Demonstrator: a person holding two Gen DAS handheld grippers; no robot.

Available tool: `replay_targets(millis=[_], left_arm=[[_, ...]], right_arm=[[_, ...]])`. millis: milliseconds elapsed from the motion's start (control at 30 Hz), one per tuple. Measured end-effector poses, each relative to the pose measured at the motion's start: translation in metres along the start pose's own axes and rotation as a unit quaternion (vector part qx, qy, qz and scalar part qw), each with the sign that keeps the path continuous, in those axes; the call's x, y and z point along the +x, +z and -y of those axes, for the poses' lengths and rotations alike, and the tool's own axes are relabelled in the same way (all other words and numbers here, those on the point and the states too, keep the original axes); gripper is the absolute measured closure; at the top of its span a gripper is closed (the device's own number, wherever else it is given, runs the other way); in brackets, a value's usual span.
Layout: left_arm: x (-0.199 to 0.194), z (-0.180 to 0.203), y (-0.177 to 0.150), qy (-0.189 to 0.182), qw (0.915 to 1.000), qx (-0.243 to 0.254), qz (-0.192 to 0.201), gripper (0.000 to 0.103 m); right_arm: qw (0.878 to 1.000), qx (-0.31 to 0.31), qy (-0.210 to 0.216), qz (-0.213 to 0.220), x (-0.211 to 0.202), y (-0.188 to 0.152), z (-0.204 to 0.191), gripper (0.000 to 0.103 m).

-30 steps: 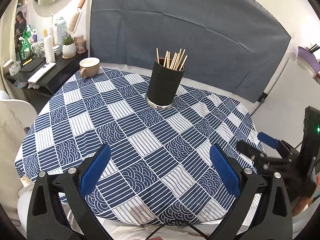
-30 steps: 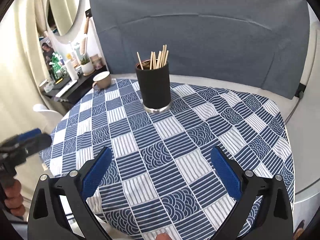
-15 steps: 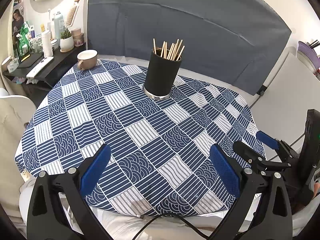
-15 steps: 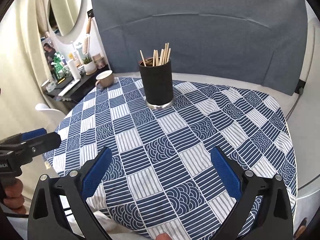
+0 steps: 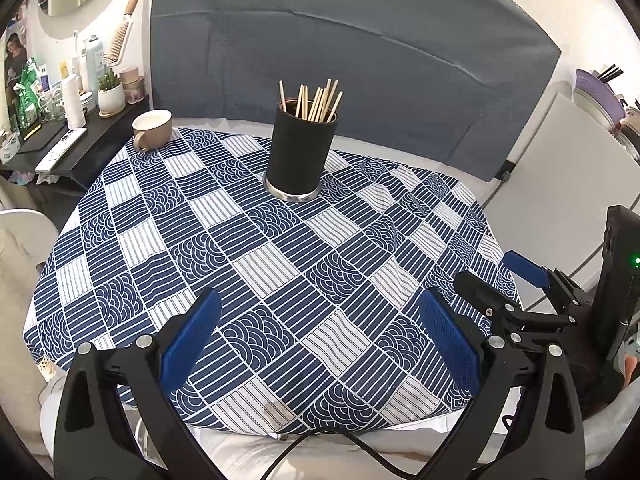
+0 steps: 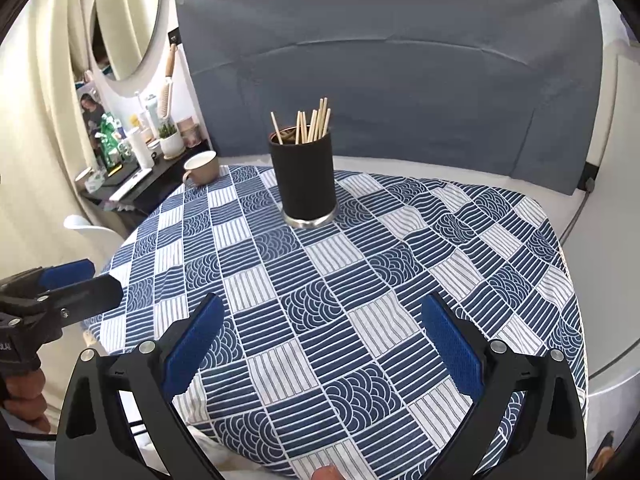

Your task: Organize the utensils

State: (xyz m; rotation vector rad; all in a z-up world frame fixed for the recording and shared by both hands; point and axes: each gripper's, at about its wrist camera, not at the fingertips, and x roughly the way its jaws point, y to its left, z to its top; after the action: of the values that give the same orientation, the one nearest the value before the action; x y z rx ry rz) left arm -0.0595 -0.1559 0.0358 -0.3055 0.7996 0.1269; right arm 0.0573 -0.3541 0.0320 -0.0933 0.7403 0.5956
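A black cylindrical holder [image 5: 299, 151] stands upright at the far middle of the round table, with several wooden chopsticks [image 5: 316, 101] standing in it. It also shows in the right wrist view [image 6: 306, 178] with the chopsticks [image 6: 310, 125]. My left gripper [image 5: 320, 340] is open and empty above the table's near edge. My right gripper [image 6: 324, 340] is open and empty above the near edge too. The right gripper shows at the right of the left wrist view [image 5: 508, 284], and the left gripper at the left of the right wrist view [image 6: 76, 280].
The table wears a blue and white patterned cloth [image 5: 224, 240]. A beige mug [image 5: 152, 129] sits at its far left edge. A dark side shelf [image 5: 52, 140] with bottles and a plant stands left. A grey upholstered panel [image 5: 360, 64] rises behind. A white cabinet [image 5: 568, 184] is right.
Both grippers have drawn back from the table and risen a little, so more of the cloth's near edge shows. Both stay open and empty. The holder has not moved.
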Motion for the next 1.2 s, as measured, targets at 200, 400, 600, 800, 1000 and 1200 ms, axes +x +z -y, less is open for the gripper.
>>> replay_targets(millis=[200,400,600,800,1000,1200], left_arm=[[0.004,0.002,0.0,-0.018,0.9998,0.007,-0.01,0.006],[0.007,0.001,-0.004,-0.023,0.9996,0.008,-0.014,0.006],[0.008,0.001,-0.002,-0.023,0.9995,0.013,-0.015,0.006],[0.01,0.004,0.0,-0.031,0.9992,0.02,-0.014,0.006],[0.01,0.001,0.0,-0.029,0.9994,0.013,-0.01,0.006],[0.011,0.002,0.001,-0.03,0.9994,0.013,-0.009,0.006]], right_arm=[[1.0,0.001,-0.003,0.005,-0.002,0.0,-0.001,0.008],[1.0,0.01,-0.008,0.011,-0.005,-0.002,0.0,0.008],[1.0,0.02,-0.01,0.009,-0.004,-0.002,0.005,0.008],[1.0,0.018,-0.016,0.015,-0.007,-0.003,0.004,0.008],[0.999,0.024,-0.02,0.018,-0.008,-0.001,0.006,0.008],[0.999,0.025,-0.021,0.02,-0.006,0.001,0.01,0.008]])
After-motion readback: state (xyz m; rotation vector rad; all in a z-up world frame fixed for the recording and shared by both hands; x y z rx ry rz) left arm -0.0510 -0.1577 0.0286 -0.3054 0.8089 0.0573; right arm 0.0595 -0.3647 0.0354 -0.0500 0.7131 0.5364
